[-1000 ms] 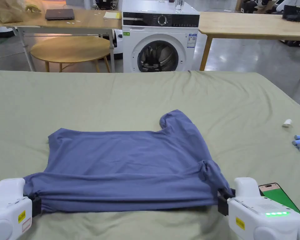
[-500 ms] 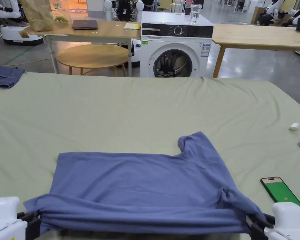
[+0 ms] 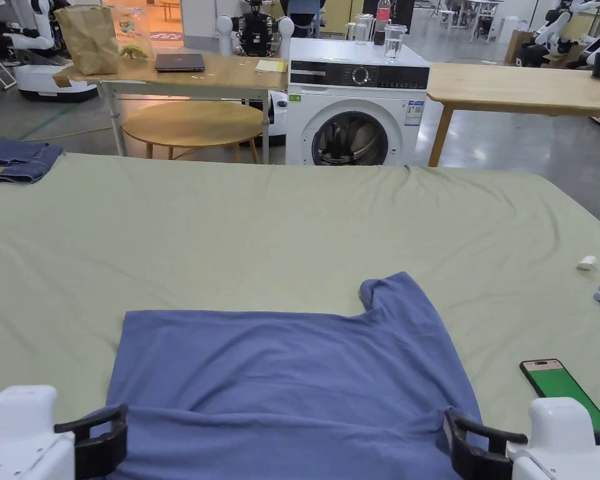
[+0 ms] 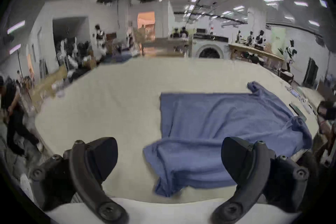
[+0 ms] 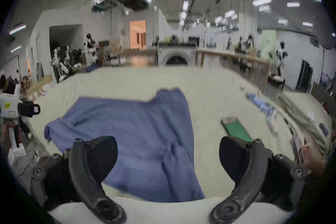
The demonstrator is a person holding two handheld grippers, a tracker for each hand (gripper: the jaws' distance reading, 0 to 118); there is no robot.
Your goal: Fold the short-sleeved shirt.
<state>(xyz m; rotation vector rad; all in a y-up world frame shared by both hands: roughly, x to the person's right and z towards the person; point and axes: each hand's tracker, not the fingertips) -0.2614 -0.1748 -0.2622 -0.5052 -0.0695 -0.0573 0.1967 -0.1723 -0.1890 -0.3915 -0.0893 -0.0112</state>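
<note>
Between folds: blue shirt (image 3: 292, 387) flat on green sheet (image 3: 292, 219), one sleeve poking out (far right). Left gripper (image 4: 169, 160) and right gripper (image 5: 168, 158) gaping, empty. Next, probably: pinch that sleeve, fold inward.

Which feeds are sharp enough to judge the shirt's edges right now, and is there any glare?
Head view: sharp, even light, shirt edges crisp, glare only on the far floor. Left gripper view: fisheye-bent, smeared, shirt hem fuzzy. Right gripper view: blurrier, phone streaked.
</note>
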